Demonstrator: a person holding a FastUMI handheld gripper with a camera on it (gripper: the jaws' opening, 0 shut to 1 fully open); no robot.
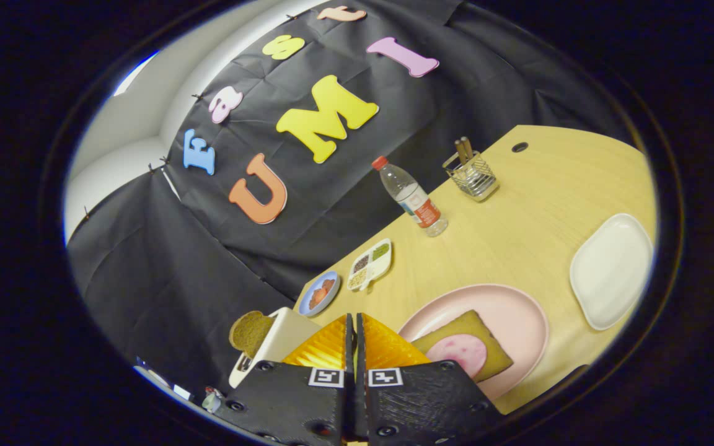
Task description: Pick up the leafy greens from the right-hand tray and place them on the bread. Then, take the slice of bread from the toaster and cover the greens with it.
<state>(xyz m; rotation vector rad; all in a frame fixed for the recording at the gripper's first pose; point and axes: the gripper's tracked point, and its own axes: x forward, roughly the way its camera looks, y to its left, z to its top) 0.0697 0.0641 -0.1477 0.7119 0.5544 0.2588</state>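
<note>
Tool (pixel 355 337) with its 2 fingers together, nothing seen between them — raised above the near side of the counter (pixel 518 248) and tilted. Step in hand, by my reading: the start of the greens pickup, or a pause before it; no greens lie on the bread (pixel 465 347) yet. That bread sits on the pink plate (pixel 518 310) just ahead and right of the fingers, carrying 1 round pink slice of meat (pixel 459 353). The white tray (pixel 611 269) lies beyond the plate, further right, well apart from the tool — I cannot make out any leafy greens on it from here; its surface reads plain white. The toaster (pixel 276 347) stands just left of the fingers with 1 brown slice (pixel 250 332) poking from its slot. Next move likely calls for opening the fingers and swinging right toward the tray, once the greens are located. Further back: a small blue dish (pixel 320 293), a divided condiment dish (pixel 370 263), a water bottle (pixel 411 197), a wire holder (pixel 471 175).
</note>
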